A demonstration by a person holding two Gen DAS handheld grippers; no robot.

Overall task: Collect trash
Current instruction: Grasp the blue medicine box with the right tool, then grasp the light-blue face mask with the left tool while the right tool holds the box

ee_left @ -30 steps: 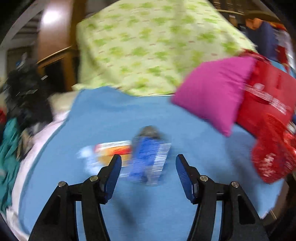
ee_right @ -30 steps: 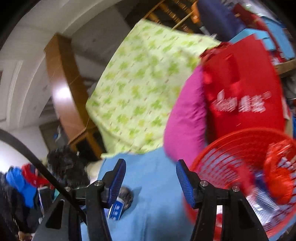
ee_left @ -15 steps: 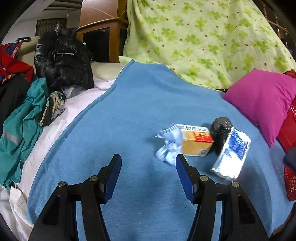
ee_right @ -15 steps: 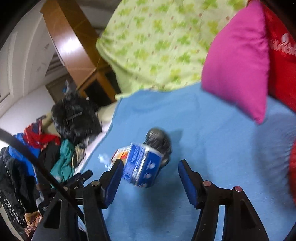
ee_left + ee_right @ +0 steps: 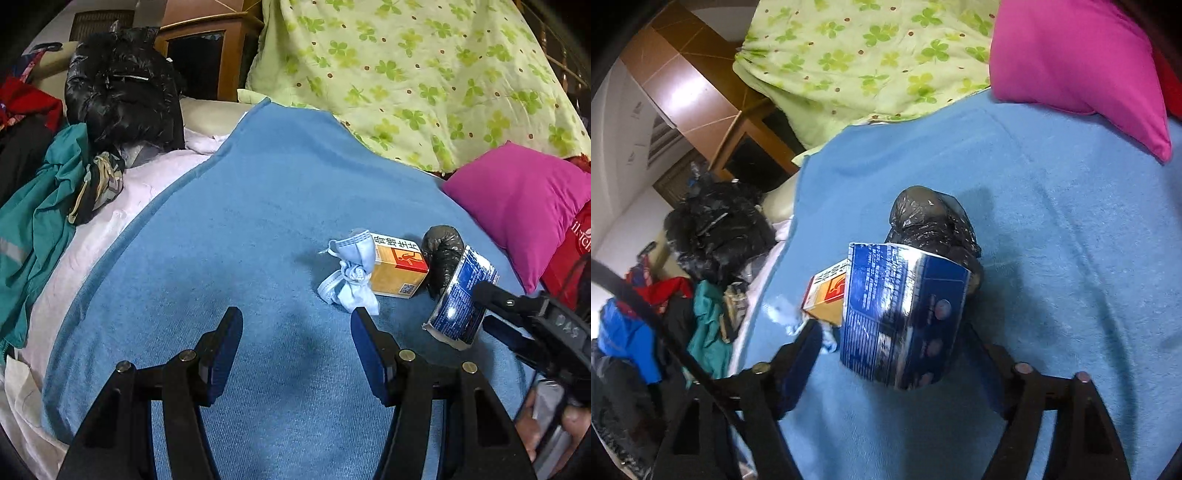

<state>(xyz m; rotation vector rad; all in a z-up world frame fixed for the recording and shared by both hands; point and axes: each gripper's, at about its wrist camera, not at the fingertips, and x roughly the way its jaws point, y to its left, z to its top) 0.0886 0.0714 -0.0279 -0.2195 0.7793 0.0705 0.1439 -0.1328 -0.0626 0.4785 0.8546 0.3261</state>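
On the blue blanket [image 5: 229, 229], right gripper [image 5: 886, 354] fingers opening around blue carton [image 5: 905, 314] (left gripper [image 5: 295, 347] half-open, empty), could nudge the black bag [image 5: 931, 221] or slip off.

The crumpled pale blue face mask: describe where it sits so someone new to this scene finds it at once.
Start at the blue blanket spread over the bed, and find the small cluster of litter on it in front of the magenta pillow. The crumpled pale blue face mask is the cluster's leftmost piece, lying against the orange cardboard box. It alone is soft cloth with white ear loops.
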